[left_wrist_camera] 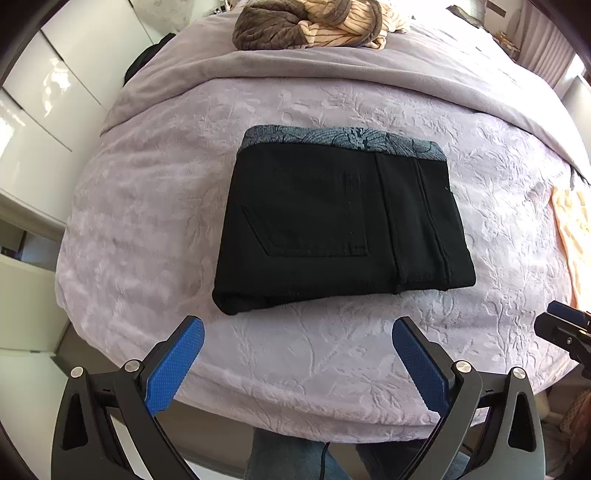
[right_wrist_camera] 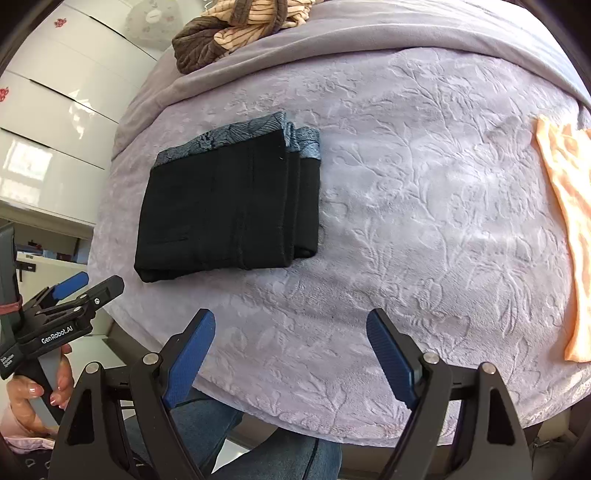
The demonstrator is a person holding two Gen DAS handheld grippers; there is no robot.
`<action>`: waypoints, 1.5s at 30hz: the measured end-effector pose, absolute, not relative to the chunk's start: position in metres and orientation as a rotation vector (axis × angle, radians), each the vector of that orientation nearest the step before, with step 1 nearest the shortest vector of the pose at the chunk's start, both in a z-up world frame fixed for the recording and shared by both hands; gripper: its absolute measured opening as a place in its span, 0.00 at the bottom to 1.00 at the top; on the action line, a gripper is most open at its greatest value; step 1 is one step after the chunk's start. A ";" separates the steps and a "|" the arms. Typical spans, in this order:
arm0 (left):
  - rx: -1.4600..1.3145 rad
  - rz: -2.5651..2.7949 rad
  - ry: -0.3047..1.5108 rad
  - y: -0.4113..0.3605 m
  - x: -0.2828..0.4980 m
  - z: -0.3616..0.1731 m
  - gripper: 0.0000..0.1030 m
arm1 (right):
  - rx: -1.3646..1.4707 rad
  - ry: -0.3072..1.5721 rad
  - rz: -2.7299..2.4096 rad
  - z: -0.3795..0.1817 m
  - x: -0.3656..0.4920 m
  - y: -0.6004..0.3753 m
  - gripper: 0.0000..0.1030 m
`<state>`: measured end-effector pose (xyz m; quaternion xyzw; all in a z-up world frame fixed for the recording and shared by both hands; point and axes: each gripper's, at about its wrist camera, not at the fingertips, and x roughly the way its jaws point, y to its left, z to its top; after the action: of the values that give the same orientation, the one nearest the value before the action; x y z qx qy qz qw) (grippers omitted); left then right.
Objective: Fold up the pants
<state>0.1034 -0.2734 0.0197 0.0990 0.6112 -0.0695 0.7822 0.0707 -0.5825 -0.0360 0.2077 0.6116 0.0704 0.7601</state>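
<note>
Pants [left_wrist_camera: 343, 225] lie folded in a compact stack on the bed [left_wrist_camera: 332, 354], well clear of my grippers. Left gripper [left_wrist_camera: 297, 332] and right gripper [right_wrist_camera: 290, 325] both gape wide, holding nothing; I judge a careless brush could spill the offset layers

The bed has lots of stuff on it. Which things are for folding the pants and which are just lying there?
For the job:
- black pants, already folded into a neat stack
- left tongs, open
- right tongs, open

Just lying about:
- brown and striped blanket, bunched at the far end
- orange cloth, off to the right
</note>
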 end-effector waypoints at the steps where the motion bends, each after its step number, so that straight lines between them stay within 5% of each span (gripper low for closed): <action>1: 0.212 -0.147 1.321 -0.274 0.102 0.019 0.99 | 0.449 1.334 0.155 -0.037 0.070 -0.584 0.84; 45: 0.188 -0.221 1.391 -0.216 0.216 -0.050 0.99 | 0.549 1.457 0.033 -0.093 0.138 -0.553 0.84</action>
<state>0.2161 -0.2159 -0.0503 0.0865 0.6384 -0.1015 0.7581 0.1379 -0.5533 -0.0932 0.2476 0.6572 0.0148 0.7117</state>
